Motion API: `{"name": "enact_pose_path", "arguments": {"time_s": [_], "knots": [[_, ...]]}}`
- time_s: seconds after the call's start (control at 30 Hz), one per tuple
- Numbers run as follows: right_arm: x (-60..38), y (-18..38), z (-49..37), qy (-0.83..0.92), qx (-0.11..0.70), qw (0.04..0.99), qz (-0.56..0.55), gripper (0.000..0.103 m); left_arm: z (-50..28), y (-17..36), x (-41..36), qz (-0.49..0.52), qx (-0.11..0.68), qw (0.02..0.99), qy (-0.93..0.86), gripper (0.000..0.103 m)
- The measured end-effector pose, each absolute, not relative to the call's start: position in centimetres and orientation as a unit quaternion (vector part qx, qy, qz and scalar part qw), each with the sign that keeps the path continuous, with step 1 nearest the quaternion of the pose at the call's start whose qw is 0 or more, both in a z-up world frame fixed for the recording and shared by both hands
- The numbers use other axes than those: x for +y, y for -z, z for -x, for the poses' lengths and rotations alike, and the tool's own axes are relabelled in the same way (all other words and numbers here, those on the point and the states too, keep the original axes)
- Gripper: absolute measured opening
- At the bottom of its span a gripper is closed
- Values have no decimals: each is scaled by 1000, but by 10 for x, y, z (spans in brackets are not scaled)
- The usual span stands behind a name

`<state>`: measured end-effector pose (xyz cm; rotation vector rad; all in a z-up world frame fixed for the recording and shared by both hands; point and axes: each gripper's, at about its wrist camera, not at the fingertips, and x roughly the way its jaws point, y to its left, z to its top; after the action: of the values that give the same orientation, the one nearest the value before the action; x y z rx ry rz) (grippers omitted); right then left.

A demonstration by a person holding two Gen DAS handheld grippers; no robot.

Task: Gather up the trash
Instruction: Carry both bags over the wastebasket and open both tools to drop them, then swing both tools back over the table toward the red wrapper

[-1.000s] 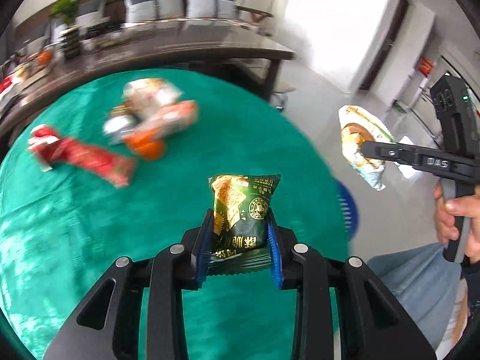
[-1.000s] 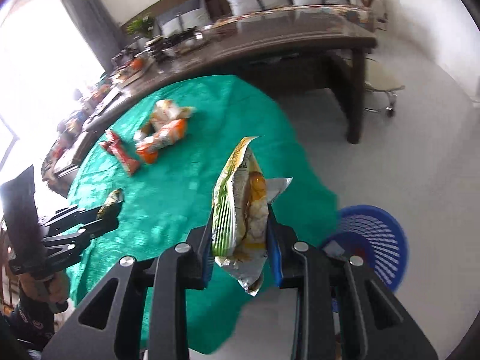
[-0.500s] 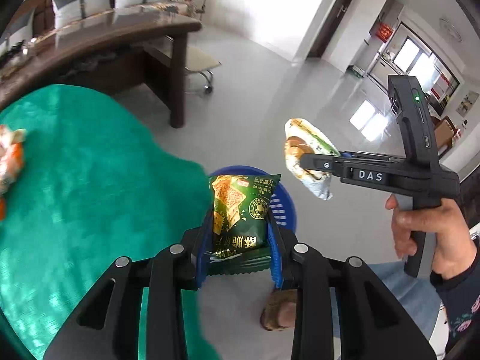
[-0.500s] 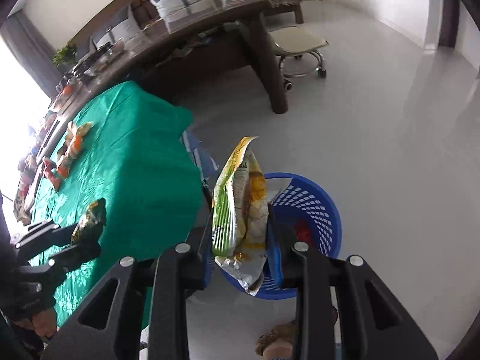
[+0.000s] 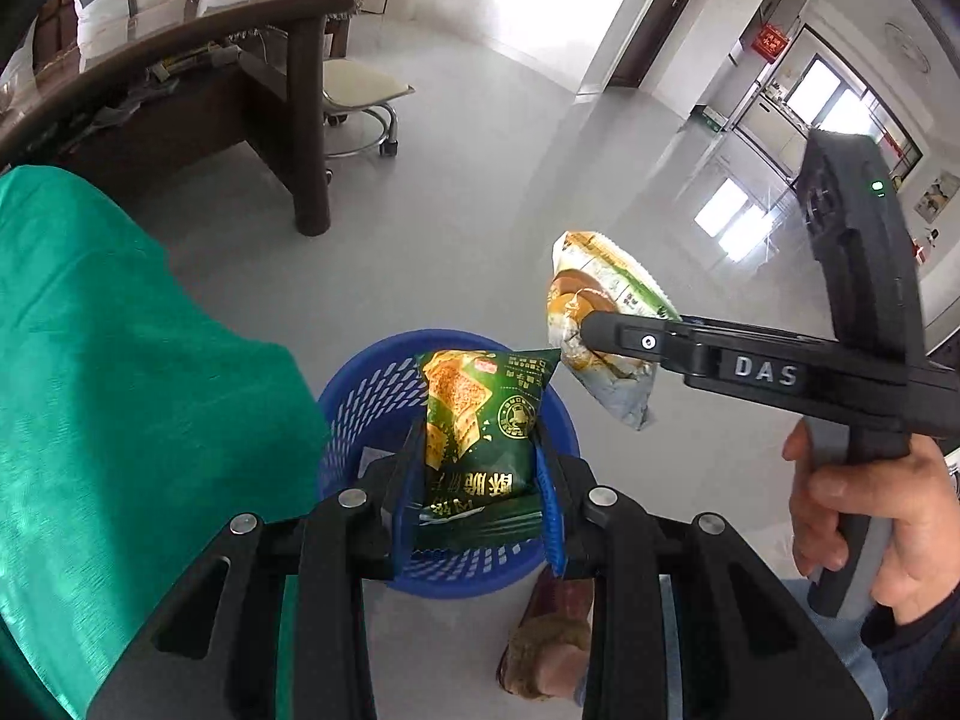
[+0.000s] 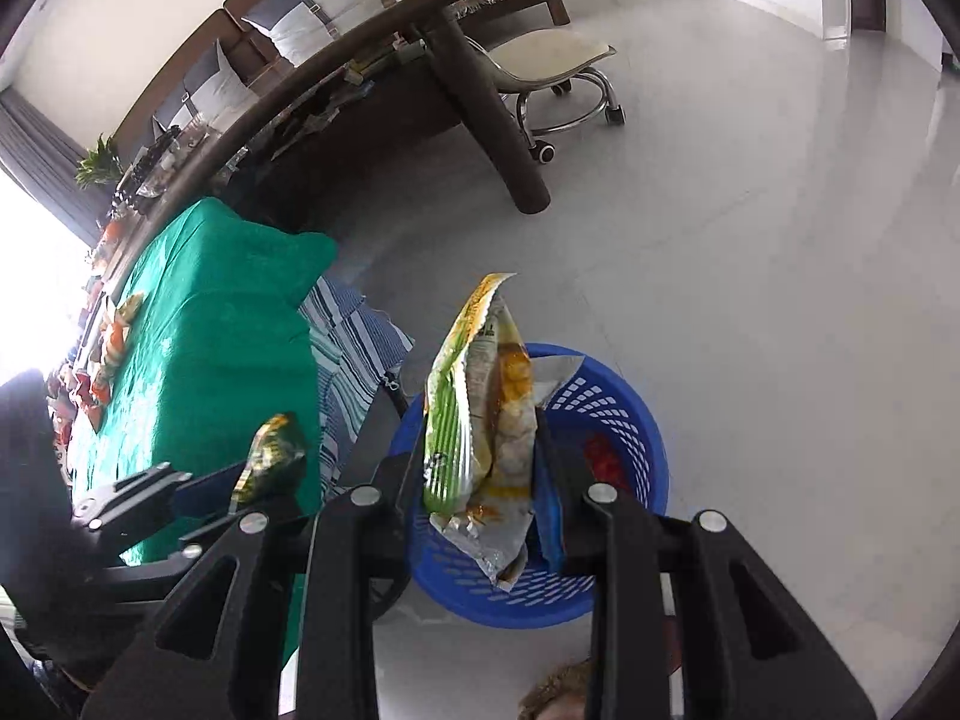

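Green tablecloth (image 5: 120,372) has slid aside; both grippers now hang over the blue basket (image 5: 360,384). Left gripper (image 5: 480,468) pinches a green cracker packet (image 5: 480,420), right gripper (image 6: 486,468) a yellow-green wrapper (image 6: 474,420): ready to drop.

Glossy grey floor (image 5: 480,228), dark desk (image 6: 420,60), wheeled stool (image 6: 558,60).
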<state>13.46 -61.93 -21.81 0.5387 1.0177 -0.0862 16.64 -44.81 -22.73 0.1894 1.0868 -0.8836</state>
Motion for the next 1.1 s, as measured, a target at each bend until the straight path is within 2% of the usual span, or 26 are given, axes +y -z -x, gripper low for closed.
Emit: {"name": "enact_pose_path", "arguments": {"time_s": [0.27,0.3,0.33,0.37,0.4,0.5,0.57,0.63,0.73,0.8,0.93,1.1], "knots": [[-636,222,-135,43,468,838,-280,31,-176,250,-471,-92,507,756,403,34],[-638,223,-135,42,466,837,-285,33,-177,252,-472,-93,507,756,403,36],[-640,224,-135,42,463,836,-291,44,-177,254,-474,-95,505,758,402,38],[-643,224,-135,41,458,836,-298,50,-177,256,-476,-97,500,762,400,52],[-645,224,-133,41,455,837,-303,53,-179,258,-478,-100,495,767,395,73],[-648,218,-131,43,444,840,-309,53,-182,257,-476,-97,486,780,381,86],[-649,214,-130,46,436,843,-311,57,-184,252,-470,-88,490,782,375,89],[-649,207,-127,54,426,850,-307,73,-182,241,-463,-83,481,789,374,91],[-643,197,-127,61,413,862,-288,79,-170,212,-442,-89,447,809,372,98],[-634,191,-130,77,411,870,-260,89,-162,194,-425,-96,420,824,368,98],[-611,180,-134,101,408,884,-203,93,-149,170,-385,-120,397,844,341,98],[-559,164,-136,89,386,907,-144,96,-145,168,-313,-134,397,866,273,98]]}}
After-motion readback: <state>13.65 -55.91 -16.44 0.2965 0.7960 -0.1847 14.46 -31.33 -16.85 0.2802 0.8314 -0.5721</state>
